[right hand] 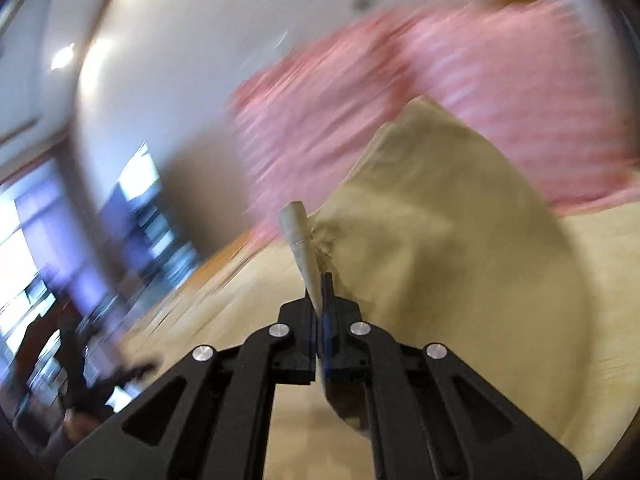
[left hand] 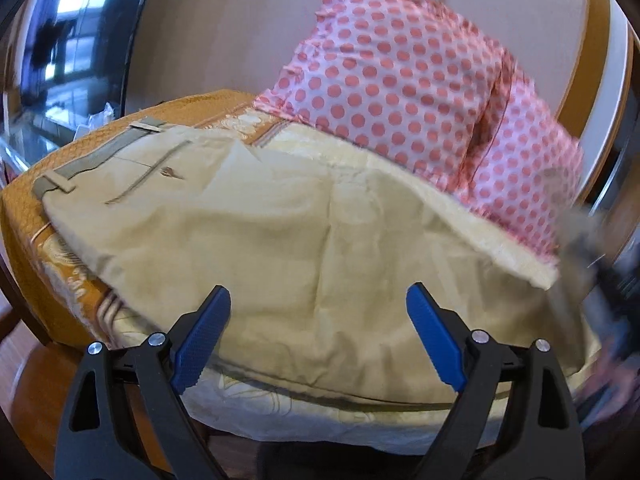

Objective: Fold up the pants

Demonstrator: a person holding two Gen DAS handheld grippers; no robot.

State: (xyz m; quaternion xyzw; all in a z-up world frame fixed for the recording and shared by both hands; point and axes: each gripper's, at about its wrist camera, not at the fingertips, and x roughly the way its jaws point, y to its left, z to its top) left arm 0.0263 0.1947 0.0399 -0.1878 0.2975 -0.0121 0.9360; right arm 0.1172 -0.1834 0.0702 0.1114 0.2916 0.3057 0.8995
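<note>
Presently listed: beige pants (left hand: 304, 240), spread over an orange patterned cushion (left hand: 36, 248), waistband toward that cushion's far left end, back pocket showing. Pink polka-dot pillow (left hand: 400, 80), propped behind the pants, touching their far edge. Left claw (left hand: 318, 332), blue pads spread wide, holding nothing, poised over the near edge of the pants. Right claw (right hand: 320, 300), jaws pinched together on a bunched fold of the pants (right hand: 440, 240), cloth lifted and draping to its right; this view heavily blurred. Dark screen (left hand: 68, 40), left of the pillow.
</note>
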